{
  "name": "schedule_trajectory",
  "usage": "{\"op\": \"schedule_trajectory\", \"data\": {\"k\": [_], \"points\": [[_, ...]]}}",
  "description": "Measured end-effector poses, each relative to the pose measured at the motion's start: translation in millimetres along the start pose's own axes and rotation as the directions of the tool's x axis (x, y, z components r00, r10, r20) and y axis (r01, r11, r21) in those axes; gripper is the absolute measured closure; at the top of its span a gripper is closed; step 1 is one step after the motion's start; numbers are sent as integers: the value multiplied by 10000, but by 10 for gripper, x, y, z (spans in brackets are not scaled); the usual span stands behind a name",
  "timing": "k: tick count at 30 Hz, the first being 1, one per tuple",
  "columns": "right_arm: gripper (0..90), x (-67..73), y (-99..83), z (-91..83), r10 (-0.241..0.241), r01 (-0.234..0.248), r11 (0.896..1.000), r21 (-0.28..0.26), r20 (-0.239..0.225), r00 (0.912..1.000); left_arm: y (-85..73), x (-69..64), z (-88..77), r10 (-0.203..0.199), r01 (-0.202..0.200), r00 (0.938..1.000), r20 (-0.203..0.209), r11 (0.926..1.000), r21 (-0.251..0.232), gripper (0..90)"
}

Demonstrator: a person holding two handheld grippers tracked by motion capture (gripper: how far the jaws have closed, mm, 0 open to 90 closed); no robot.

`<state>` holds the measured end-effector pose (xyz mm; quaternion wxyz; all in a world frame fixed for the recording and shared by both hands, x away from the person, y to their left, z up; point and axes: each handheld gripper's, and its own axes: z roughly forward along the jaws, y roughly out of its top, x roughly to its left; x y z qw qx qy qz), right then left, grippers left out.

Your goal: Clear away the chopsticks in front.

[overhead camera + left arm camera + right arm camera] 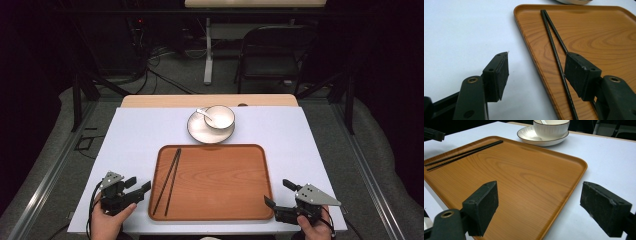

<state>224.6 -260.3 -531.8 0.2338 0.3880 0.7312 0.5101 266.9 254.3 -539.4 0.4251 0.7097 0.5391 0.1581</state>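
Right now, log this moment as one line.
left gripper: open, at tray left edge | right gripper: open, at right corner | chopsticks: on tray | bowl: on plate

1. A white bowl is sitting on a white plate at the far middle of the white table.
2. A spoon is resting in the bowl.
3. A black folding chair is standing beyond, far right.

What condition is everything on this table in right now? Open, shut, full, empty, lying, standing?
Left hand-held gripper: open, holding nothing.
Right hand-held gripper: open, holding nothing.
Chopsticks: lying flat on the tray, tips together at the far end.
Tray: flat on the table.
Bowl: upright on the plate.
Spoon: resting in the bowl.
Plate: flat, behind the tray.
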Motion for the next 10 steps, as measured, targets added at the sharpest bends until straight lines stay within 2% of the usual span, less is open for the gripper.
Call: {"op": "schedule_trajectory", "data": {"k": [10], "points": [[146,-32,-5,3,114,-114,9999,4,15,9999,12,9,35,-100,100,9999,13,9999,-128,361]]}}
